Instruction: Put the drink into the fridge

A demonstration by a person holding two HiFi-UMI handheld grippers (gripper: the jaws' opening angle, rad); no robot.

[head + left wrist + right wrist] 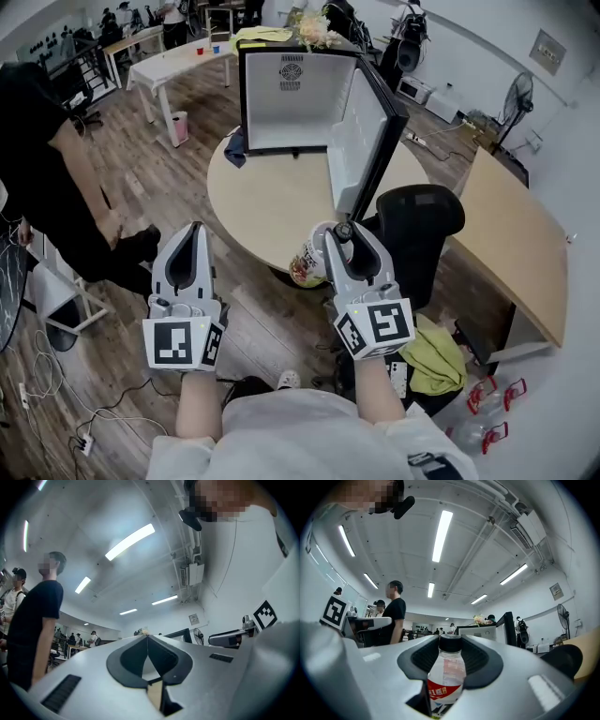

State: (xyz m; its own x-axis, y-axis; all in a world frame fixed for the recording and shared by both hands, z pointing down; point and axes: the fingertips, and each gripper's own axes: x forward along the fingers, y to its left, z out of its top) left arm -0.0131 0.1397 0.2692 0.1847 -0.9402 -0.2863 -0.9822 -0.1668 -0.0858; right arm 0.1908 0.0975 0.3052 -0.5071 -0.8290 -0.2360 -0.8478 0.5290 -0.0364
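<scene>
My right tongs point(450, 645) clamp the bottle point(446, 677) near its neck; smooth plastic, probably slippery. Left tongs point(147, 638) closed, empty.

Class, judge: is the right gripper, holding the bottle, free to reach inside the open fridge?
Probably yes: the fridge has its door open, inside facing the right gripper and bottle; only the door's edge, just ahead, needs skirting.

Bright ceiling tube lights point(442, 535), heavy fisheye bending, dark vignetted corners
</scene>
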